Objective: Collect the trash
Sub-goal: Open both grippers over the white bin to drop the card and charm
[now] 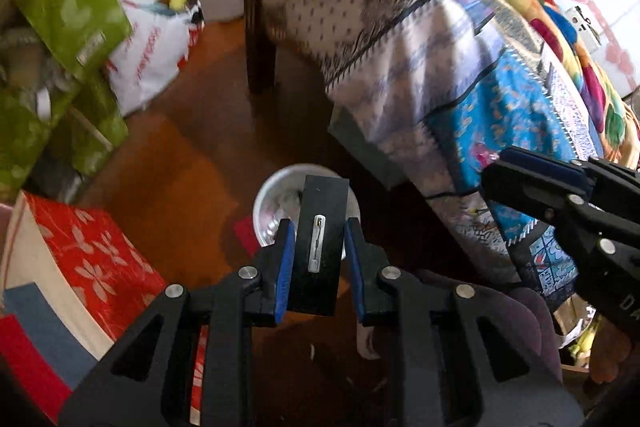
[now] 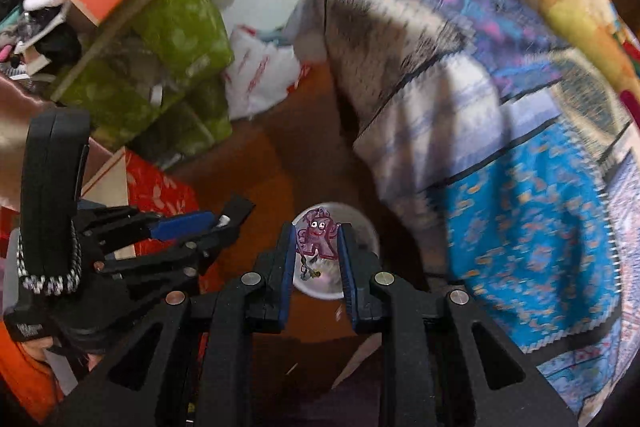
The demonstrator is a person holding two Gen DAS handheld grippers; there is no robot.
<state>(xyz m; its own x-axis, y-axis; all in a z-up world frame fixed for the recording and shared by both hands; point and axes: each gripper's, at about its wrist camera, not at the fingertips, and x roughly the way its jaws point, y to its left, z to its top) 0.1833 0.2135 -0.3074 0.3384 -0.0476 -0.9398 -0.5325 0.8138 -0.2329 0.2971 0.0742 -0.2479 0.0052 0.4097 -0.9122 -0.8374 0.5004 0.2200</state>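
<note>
The left gripper (image 1: 319,259) was clamped on a flat black card (image 1: 319,247) with a small silver pin on it. The right gripper (image 2: 318,259) was squeezing a purple cartoon figure (image 2: 316,235) with a bit of cord hanging off it. Both were held right over a white bowl (image 1: 272,199) on the brown floor (image 1: 192,163), which had some crumpled stuff in it already. Left of that sat a red flowery box (image 1: 92,255), and farther off green bags (image 2: 176,39). A patterned blanket (image 1: 400,39) draped down on the right.
</note>
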